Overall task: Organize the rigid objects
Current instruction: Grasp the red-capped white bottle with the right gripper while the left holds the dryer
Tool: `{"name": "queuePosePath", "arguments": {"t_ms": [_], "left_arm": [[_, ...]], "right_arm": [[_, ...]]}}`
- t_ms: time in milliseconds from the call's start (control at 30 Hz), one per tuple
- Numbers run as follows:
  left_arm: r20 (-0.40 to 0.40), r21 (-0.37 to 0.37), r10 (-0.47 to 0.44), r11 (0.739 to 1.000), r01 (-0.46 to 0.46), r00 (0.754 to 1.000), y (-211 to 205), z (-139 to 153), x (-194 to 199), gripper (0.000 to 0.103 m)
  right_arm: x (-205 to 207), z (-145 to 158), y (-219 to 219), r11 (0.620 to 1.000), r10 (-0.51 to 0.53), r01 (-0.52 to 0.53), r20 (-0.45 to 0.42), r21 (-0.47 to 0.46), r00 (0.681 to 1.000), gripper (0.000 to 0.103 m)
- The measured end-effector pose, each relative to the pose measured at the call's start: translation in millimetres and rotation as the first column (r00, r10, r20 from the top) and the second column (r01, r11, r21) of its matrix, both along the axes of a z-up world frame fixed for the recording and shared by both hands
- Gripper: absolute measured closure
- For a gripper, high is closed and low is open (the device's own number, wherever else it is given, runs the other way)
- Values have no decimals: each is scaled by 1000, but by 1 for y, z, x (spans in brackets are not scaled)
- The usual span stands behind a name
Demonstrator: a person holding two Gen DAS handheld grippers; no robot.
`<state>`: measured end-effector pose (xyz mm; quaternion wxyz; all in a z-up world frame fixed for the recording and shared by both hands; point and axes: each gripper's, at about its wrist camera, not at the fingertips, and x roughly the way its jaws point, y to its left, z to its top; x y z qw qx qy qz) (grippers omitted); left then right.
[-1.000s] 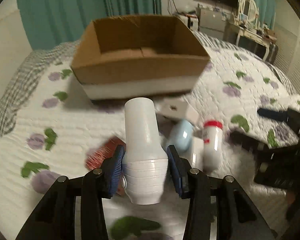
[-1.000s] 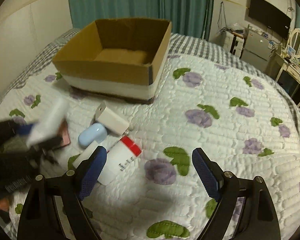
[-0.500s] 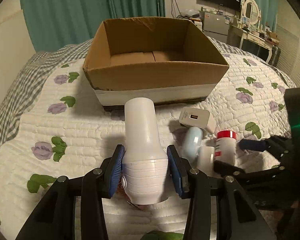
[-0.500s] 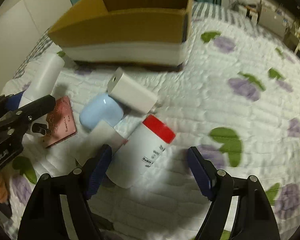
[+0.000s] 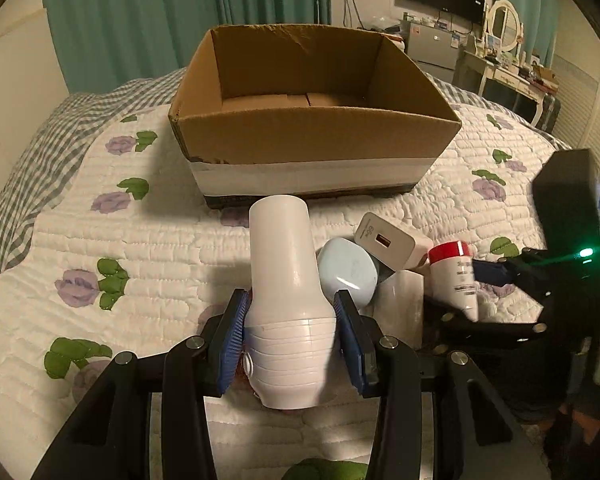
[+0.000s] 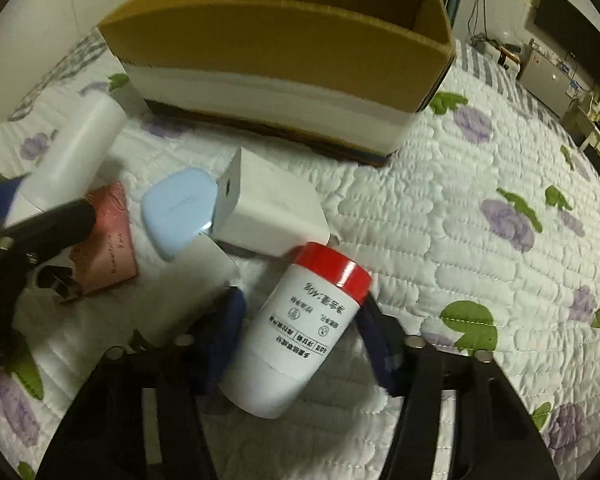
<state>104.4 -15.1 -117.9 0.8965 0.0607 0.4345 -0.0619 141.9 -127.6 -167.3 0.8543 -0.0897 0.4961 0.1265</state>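
Bedroom scene: a quilted floral bedspread serves as the work surface, with teal curtains and a dresser beyond. At its centre sits an open cardboard box, its visible floor bare, apparently the destination for the loose items gathered just in front of it.

Largest of those items is a white flared bottle, lifted off the quilt by the left gripper, whose blue pads press both sides of the ribbed base. It points toward the box but is short of the near wall. The step in hand looks like two pickups at once: the left load is secured, the right is only being approached.

Beside it, the right gripper straddles a red-capped white bottle lying on the quilt, cap toward the box. Its jaws stand spread on either side with gaps visible, so no grip yet. Next, they probably need to close squarely on the round body, which could roll or squirt out, while the left carries its bottle over the rim and releases.

Touching that bottle's cap end is a white charger block, leaning against a pale blue case. A frosted white box lies near the right gripper's left finger, and a pink card packet lies partly under the left gripper.
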Motion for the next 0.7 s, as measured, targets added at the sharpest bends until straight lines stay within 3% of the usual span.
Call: {"name": "queuePosePath", "arguments": {"t_ms": [333, 700], "left_arm": [[41, -14, -3, 1000, 3, 999, 0, 18, -14, 59], [119, -33, -12, 999, 16, 993, 2, 61, -18, 59]], "right_arm": [[-31, 44, -9, 1000, 13, -12, 110, -7, 994, 65], [-39, 96, -27, 998, -31, 22, 179, 52, 983, 66]]}}
